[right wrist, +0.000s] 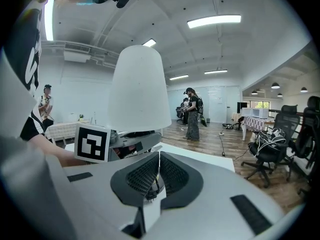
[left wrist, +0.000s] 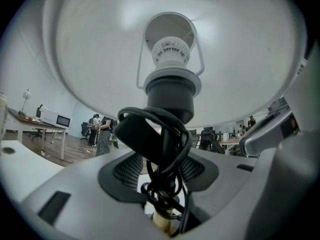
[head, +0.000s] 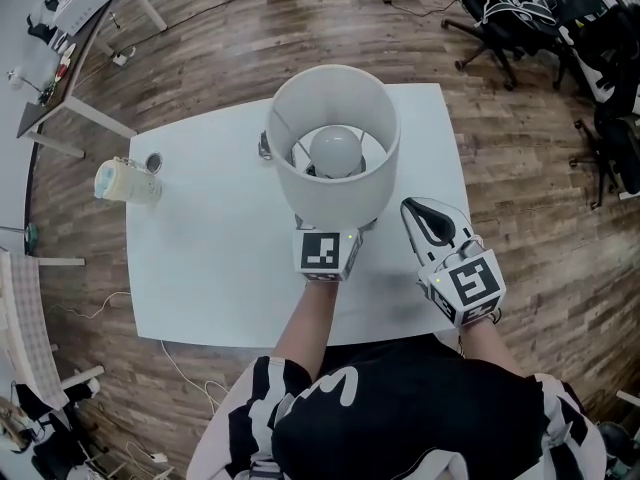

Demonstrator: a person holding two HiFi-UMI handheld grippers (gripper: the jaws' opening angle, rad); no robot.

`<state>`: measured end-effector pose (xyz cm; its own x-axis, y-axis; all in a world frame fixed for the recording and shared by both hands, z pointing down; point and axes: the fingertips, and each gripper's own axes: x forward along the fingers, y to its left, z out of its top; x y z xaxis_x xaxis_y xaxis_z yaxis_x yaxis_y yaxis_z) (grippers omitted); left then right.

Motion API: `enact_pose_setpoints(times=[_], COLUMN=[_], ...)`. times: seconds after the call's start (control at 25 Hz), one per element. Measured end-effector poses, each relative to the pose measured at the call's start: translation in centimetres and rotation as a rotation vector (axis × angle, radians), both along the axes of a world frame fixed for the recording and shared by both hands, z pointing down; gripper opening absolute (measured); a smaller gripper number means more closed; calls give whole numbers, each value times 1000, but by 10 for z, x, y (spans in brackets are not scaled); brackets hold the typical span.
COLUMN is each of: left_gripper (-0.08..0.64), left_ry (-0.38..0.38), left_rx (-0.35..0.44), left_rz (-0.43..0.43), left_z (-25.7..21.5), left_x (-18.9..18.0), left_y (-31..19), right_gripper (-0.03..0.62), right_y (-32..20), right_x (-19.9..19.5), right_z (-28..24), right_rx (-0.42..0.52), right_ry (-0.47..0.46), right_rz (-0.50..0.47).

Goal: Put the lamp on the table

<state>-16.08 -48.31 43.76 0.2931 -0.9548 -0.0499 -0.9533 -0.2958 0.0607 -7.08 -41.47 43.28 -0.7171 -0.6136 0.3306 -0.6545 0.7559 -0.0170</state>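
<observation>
A lamp with a white drum shade (head: 338,196) and a round bulb (head: 336,150) stands upright on the white table (head: 220,268). My left gripper (left wrist: 165,184) reaches under the shade's near edge; only its marker cube (head: 327,252) shows from above. Its jaws stand either side of the lamp's dark stem (left wrist: 170,101) and the black cord (left wrist: 160,149) bundled around it, with a thin gap on the left side. My right gripper (head: 415,211) hovers to the right of the shade, shut and empty; from it I see the shade (right wrist: 140,89).
A pale roll (head: 128,181) and a small round thing (head: 153,161) lie at the table's left. A metal item (head: 265,146) peeks from behind the shade. Office chairs (head: 500,28) stand at the back right, a desk (head: 70,58) at the back left. People stand far off.
</observation>
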Motion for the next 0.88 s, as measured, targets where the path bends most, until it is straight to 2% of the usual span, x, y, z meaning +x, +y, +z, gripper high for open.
enact_pose_setpoints(times=[0.24,0.4,0.52,0.64,0.68,0.76,0.88], left_gripper=[239,240,239,238,227,120,34], left_ry=[-56,-85,-111,-115,-114,-112,-102], left_rx=[-107,-161,-240,-302,-300,-278,-226], left_rz=[-16,-9,17,-4,-17,-45,-61], left_z=[15,27,38,44,42,33,16], left_x=[-8,-13,-19,-35,-40,-48,-52], left_y=[23,49,67,86,94,107,124], right_gripper=[20,20,20,20,20,20,20], right_y=[3,9,12,17,19,22,23], right_x=[2,1,-2,-6,-7,-9,-12], right_z=[-5,-7,-9,-6,-5,-4,-9], right_rx=[11,23,26,27,25,20,27], right_ry=[-19,-24,-20,-15,-13,-17,-26], right_rz=[2,-11,-21,-26,-28,-33,-41])
